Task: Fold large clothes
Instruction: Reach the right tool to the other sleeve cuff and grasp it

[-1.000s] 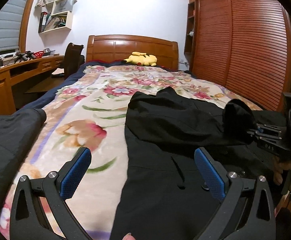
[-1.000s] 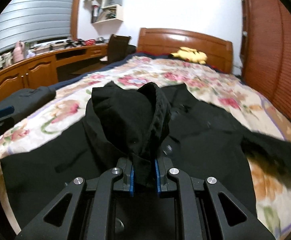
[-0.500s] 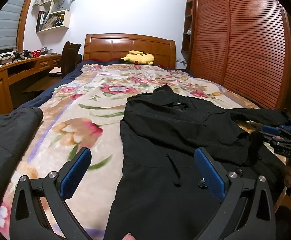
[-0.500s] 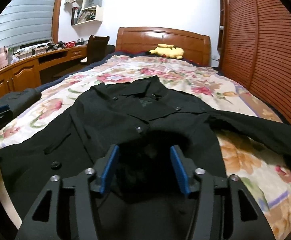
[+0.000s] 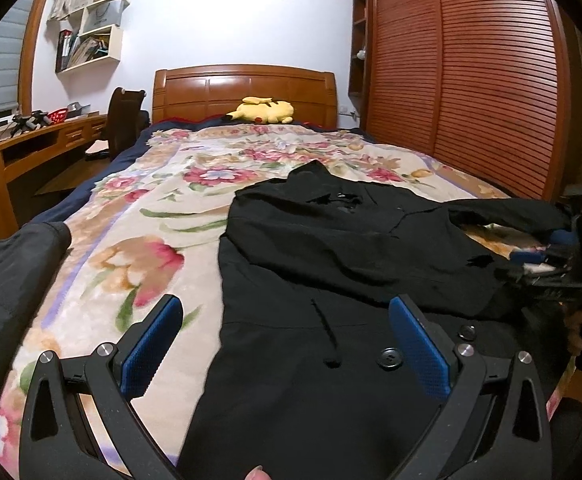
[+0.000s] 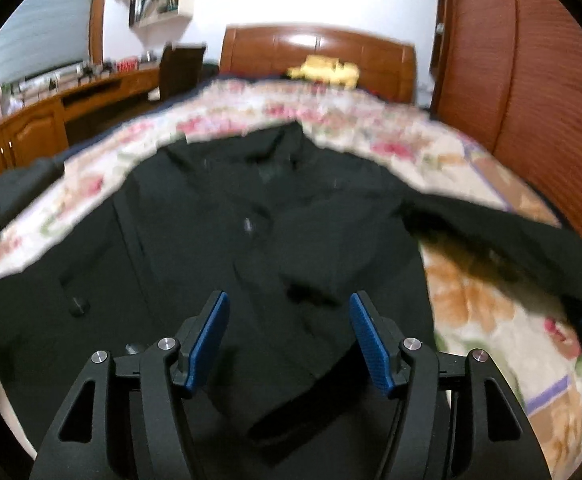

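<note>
A large black coat (image 5: 331,280) lies on the floral bedspread (image 5: 163,216), collar toward the headboard. One sleeve is folded across its chest; the other sleeve (image 6: 511,236) stretches out to the right. My left gripper (image 5: 287,340) is open and empty above the coat's lower left part. My right gripper (image 6: 287,328) is open and empty above the folded sleeve's end (image 6: 311,276); it also shows at the right edge of the left wrist view (image 5: 551,256). The right wrist view is blurred.
A second dark garment (image 5: 7,272) lies at the bed's left edge. A yellow plush toy (image 5: 263,110) sits by the wooden headboard (image 5: 243,88). A desk (image 5: 31,140) with a chair (image 5: 125,120) runs along the left. A slatted wardrobe (image 5: 471,80) stands at the right.
My right gripper carried the sleeve across the coat, opened and let it go, then drew back. The sleeve now lies flat on the coat. My left gripper stayed open, nearly still.
</note>
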